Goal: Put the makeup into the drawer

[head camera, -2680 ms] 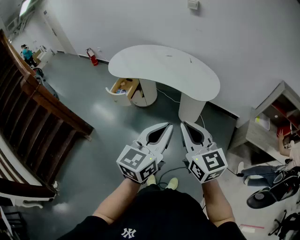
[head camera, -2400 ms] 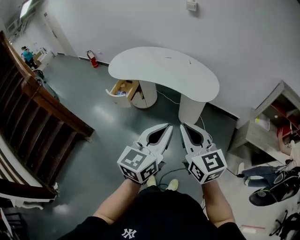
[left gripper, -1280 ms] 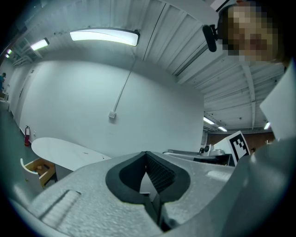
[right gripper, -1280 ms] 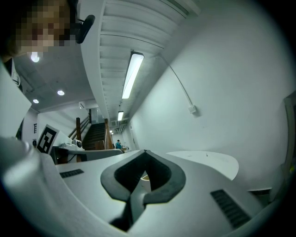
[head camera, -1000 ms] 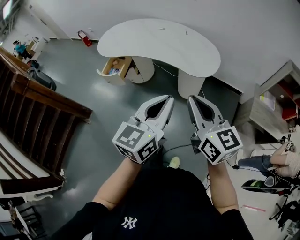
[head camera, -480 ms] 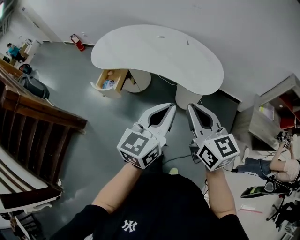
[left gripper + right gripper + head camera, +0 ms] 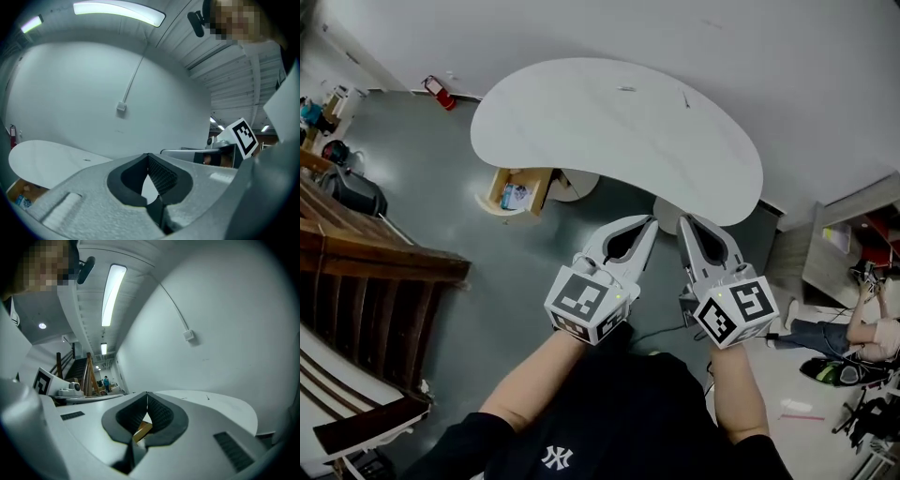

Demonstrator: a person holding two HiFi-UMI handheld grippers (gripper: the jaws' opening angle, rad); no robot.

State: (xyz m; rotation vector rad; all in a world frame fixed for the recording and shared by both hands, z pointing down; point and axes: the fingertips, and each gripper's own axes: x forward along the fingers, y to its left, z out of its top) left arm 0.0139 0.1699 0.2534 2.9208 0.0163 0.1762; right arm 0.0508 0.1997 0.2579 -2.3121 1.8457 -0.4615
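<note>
**Both grippers clenched and empty, short of the table**

Hovering side by side at lower centre: left gripper (image 7: 651,221) and right gripper (image 7: 684,220), each with tips pressed together, grasping nothing, pointing toward the white table (image 7: 609,122) at upper centre. Standing open at centre left, under the table's left end: the drawer (image 7: 500,186), holding small items (image 7: 515,195), too small to name as makeup.

Hand-held gripper (image 7: 148,155), jaws together, facing white table (image 7: 42,158).
</note>
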